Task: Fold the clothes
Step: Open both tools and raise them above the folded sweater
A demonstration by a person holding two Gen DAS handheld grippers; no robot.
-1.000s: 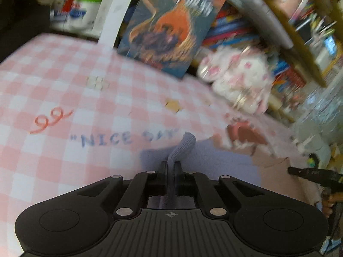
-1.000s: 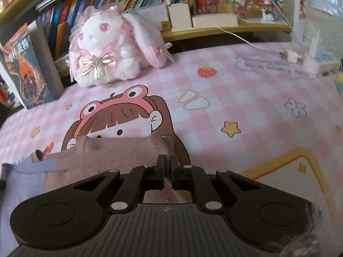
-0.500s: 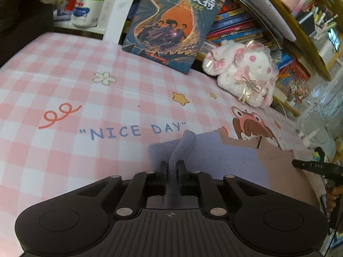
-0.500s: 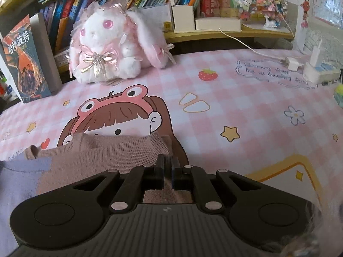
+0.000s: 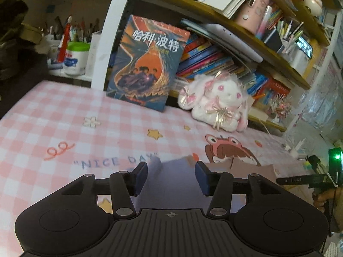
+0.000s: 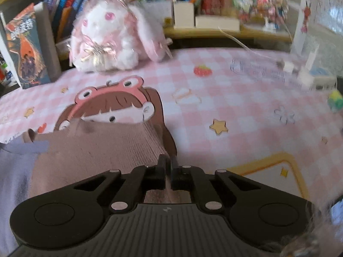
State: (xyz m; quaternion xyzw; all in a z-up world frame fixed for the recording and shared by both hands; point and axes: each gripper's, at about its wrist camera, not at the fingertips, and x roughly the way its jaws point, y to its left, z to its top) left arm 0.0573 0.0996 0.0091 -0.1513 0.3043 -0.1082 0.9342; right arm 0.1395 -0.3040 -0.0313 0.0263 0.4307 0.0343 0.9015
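Note:
A knit garment, lavender (image 5: 171,182) on one side and dusty pink-brown (image 6: 103,150) on the other, lies flat on the pink checked table cover (image 5: 64,128). My left gripper (image 5: 171,171) is open, its jaws wide apart over the lavender part, holding nothing. My right gripper (image 6: 168,165) is shut on the pink-brown edge of the garment at its right corner. The right gripper also shows at the right edge of the left wrist view (image 5: 308,180).
A white plush rabbit (image 6: 111,36) and an upright book (image 5: 148,64) stand at the back against crowded bookshelves (image 5: 214,60). A white charger and cable (image 6: 308,72) and a small green-yellow ball (image 6: 335,100) lie at the right.
My left gripper has opened and let go of the lavender fold, which now lies flat. It has lifted and tilted up. The right gripper stays shut on the pink-brown edge.

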